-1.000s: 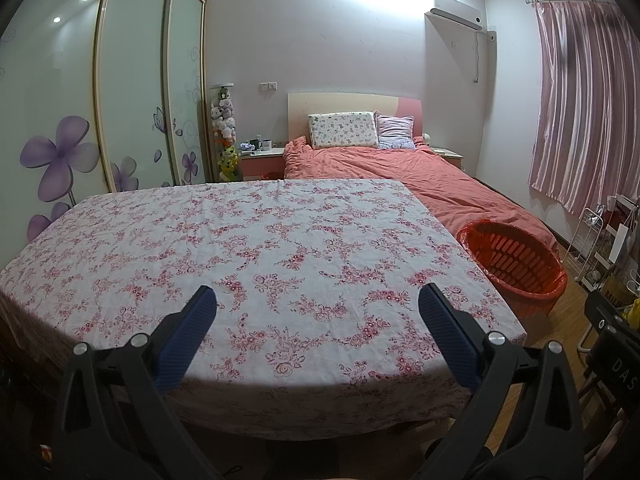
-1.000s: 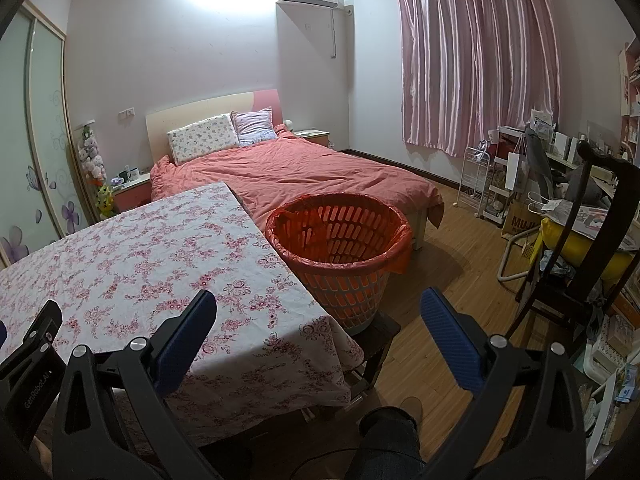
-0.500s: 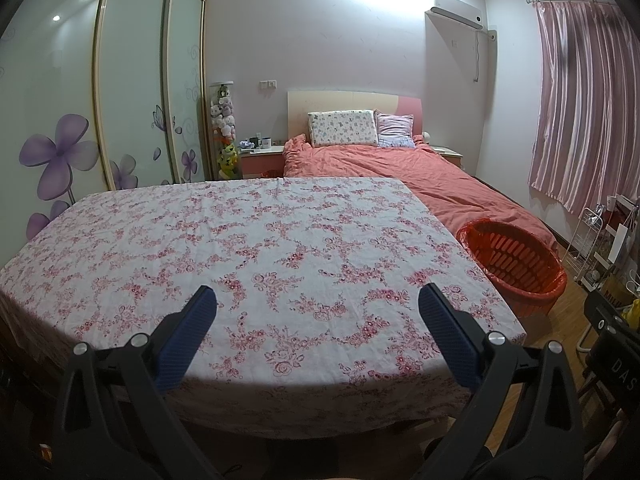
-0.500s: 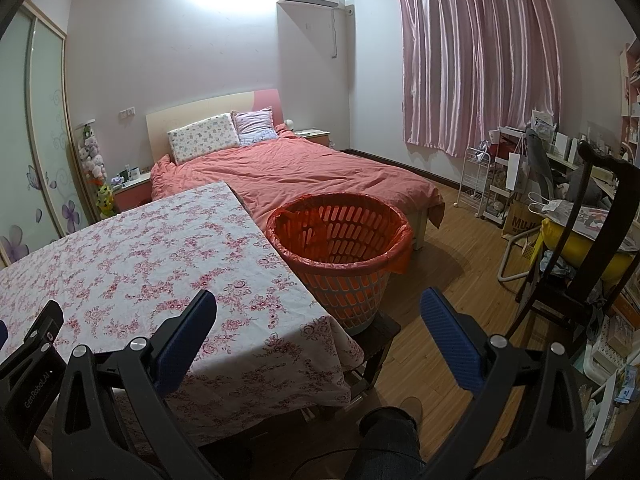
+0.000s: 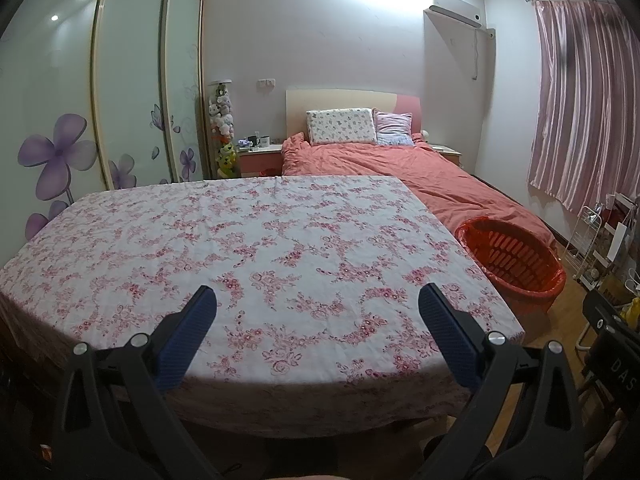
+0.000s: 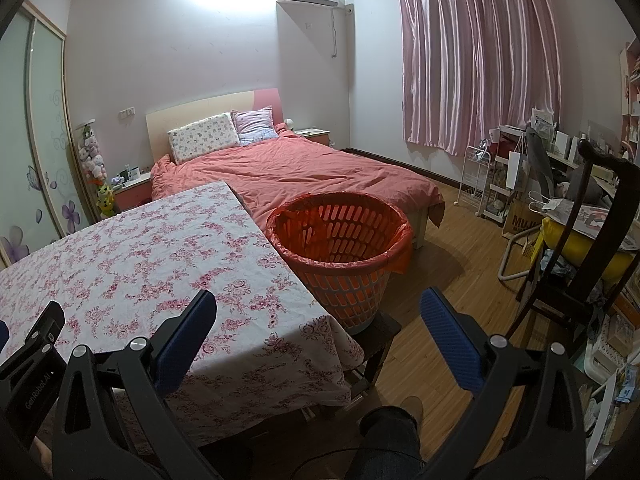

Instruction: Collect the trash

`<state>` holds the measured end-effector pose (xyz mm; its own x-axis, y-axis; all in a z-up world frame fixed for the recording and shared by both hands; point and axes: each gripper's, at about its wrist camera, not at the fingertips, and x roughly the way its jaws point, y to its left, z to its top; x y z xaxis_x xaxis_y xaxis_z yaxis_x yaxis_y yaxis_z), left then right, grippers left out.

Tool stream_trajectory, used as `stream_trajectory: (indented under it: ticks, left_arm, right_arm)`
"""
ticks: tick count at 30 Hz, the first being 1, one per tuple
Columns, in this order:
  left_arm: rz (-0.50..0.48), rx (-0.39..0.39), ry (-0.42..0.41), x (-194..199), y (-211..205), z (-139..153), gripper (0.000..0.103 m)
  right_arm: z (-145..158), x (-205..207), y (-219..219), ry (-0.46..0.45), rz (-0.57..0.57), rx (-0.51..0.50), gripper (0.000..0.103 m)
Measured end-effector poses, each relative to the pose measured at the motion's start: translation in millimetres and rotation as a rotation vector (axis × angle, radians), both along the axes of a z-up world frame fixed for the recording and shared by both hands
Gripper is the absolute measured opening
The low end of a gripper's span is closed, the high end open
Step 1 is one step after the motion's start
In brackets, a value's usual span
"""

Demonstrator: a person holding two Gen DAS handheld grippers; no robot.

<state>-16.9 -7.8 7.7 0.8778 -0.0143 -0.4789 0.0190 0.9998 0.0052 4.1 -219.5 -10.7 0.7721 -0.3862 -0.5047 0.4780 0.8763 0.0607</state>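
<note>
You're at the start: both tools, left (image 5: 316,312) and right (image 6: 318,314), gape empty. No trash shows on the counter (image 5: 260,240); the basket (image 6: 340,240) waits beside it. Find a piece first.

The left claw (image 6: 28,364) shows at the left edge of the right wrist view. Its black body has small white letters that read "GenRobot.AI", running up the side.

In the left wrist view, a black block (image 5: 616,364) at the lower right edge has big pale letters "DAS". The word is cut off by the edge of the picture.

A brown paper bag (image 6: 520,220) stands on the floor by the white cart. It has dark letters "MUJI", and the last part is partly hidden.

No other words or numbers can be read.
</note>
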Motion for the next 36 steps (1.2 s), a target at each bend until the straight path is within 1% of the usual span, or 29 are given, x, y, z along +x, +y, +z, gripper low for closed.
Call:
stream_trajectory:
  ticks: [36]
  left_arm:
    - [0.001, 0.0, 0.013, 0.4, -0.7, -5.8, 0.099]
  right_arm:
    - [-0.6, 1.5, 1.3, 0.002, 0.002, 0.002, 0.101]
